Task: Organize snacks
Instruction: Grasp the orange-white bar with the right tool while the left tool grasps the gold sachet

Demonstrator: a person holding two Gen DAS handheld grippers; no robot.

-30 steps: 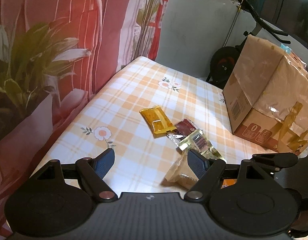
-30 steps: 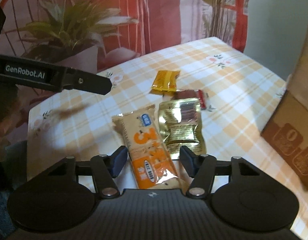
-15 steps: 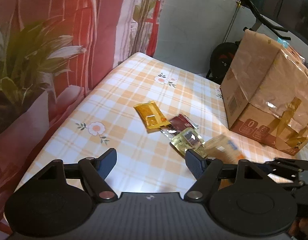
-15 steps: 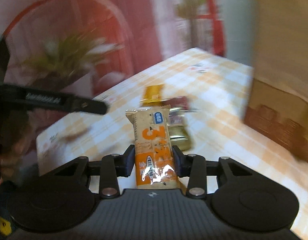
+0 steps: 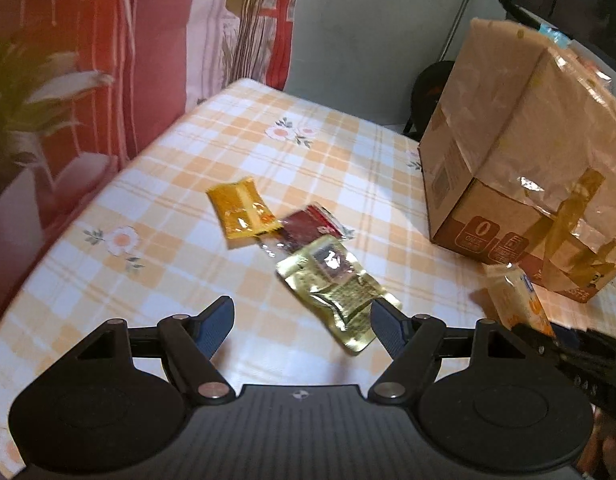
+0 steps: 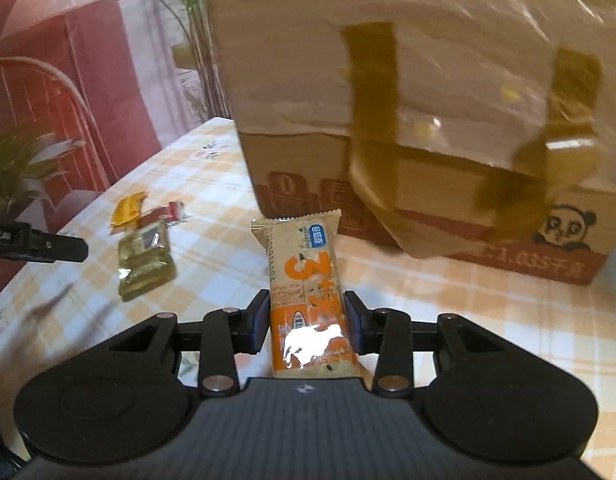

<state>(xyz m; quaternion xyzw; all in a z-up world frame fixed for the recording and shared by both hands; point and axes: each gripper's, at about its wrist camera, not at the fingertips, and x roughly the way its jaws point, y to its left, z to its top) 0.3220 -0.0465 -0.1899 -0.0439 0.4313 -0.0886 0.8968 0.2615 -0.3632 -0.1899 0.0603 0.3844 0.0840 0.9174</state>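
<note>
My right gripper [image 6: 305, 316] is shut on a beige and orange snack bar [image 6: 303, 276], held above the checked tablecloth and pointing at the cardboard box [image 6: 428, 100]. The same bar [image 5: 520, 300] shows at the right edge of the left wrist view. My left gripper [image 5: 301, 324] stands open above the cloth, with the near end of a gold foil packet [image 5: 336, 284] just beside its right finger. A dark red packet [image 5: 312, 224] and a yellow packet [image 5: 239, 210] lie beyond it. All three packets appear far left in the right wrist view, the gold one [image 6: 145, 262] nearest.
The taped cardboard box [image 5: 520, 160] stands on the table's right side. A curtain with plant print [image 5: 67, 80] hangs along the left edge. A grey wall [image 5: 368, 40] and dark exercise gear [image 5: 428, 92] lie past the far end.
The right gripper closed on the beige and orange bar, lifted it off the cloth and swung right toward the box. The left gripper moved closer to the gold packet.
</note>
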